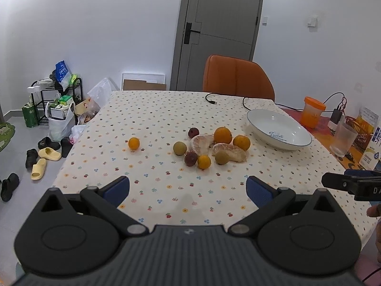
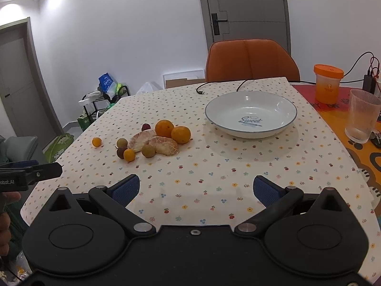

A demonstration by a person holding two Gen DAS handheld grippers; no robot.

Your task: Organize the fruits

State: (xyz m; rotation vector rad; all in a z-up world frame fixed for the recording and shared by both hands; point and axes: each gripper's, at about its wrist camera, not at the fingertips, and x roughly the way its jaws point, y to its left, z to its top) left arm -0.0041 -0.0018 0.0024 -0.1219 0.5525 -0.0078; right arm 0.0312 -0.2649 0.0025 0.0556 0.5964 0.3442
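A cluster of fruit lies mid-table: two oranges (image 1: 222, 135) (image 2: 164, 128), two peeled pomelo pieces (image 1: 230, 152) (image 2: 165, 145), small green-brown and dark red fruits, and a small orange (image 1: 204, 161). One small orange (image 1: 133, 143) (image 2: 96, 141) lies apart to the left. A white bowl (image 1: 278, 128) (image 2: 251, 113) printed "Sweet" stands empty to the right. My left gripper (image 1: 188, 188) is open and empty, well short of the fruit. My right gripper (image 2: 196, 188) is open and empty, in front of the bowl.
An orange chair (image 1: 237, 77) stands at the far edge. A black cable (image 1: 212, 99) lies near it. An orange-lidded jar (image 2: 327, 84), a ribbed glass (image 2: 362, 119) and a charger stand at the right. Shoes and bags crowd the floor to the left (image 1: 45, 152).
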